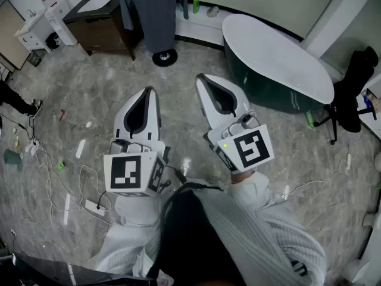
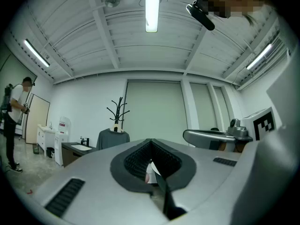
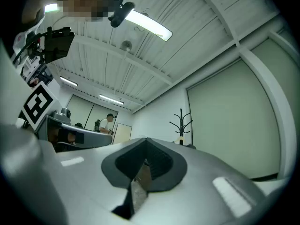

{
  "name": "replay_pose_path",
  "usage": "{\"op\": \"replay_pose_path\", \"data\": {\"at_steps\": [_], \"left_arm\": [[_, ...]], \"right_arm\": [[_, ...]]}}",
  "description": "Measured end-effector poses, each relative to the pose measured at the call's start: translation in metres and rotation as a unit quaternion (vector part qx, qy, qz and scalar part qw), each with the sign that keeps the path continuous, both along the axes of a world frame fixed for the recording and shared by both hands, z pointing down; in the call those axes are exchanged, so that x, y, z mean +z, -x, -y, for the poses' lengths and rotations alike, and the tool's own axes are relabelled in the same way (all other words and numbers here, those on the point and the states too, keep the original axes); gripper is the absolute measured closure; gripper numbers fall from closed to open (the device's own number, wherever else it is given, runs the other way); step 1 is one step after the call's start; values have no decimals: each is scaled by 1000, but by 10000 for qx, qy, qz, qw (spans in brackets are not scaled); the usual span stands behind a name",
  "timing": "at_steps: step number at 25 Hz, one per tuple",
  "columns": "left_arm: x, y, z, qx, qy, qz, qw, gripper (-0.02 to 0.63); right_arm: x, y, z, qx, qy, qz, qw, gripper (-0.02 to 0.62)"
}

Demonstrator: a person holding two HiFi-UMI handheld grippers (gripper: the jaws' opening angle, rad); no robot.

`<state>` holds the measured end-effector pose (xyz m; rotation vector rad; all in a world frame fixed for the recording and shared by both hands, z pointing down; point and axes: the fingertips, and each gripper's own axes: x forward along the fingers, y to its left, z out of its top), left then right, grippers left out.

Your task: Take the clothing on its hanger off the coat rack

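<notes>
A grey garment (image 1: 152, 11) hangs on a hanger from the black coat rack (image 1: 164, 56) at the far end of the floor, ahead of both grippers. In the left gripper view the same garment (image 2: 112, 138) hangs under the rack's branched top (image 2: 118, 110). Only the rack top (image 3: 182, 120) and a bit of the hanger show in the right gripper view. My left gripper (image 1: 149, 91) and right gripper (image 1: 200, 77) are held side by side, well short of the rack. Both are shut with nothing between the jaws.
A dark green bathtub (image 1: 280, 58) with a white top stands at the right of the rack. A dark sink cabinet (image 1: 98, 16) is at its left. A black chair (image 1: 351, 88) is far right. Cables (image 1: 53, 177) trail on the floor at left, near a person's leg (image 1: 18, 103).
</notes>
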<state>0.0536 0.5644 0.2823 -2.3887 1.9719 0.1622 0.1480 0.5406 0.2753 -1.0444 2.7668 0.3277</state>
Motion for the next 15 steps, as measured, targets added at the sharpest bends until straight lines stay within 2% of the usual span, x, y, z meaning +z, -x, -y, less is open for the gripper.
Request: {"op": "replay_pose_path", "data": {"at_steps": [10,15], "left_arm": [[3,15,-1,-4,5,-12,10000,601],[17,34,11,-18,140,-151,9998,601]], "right_arm": [[0,13,-4,-69,11,195,9998,594],[16,25,7,106,196,16,9997,592]]}}
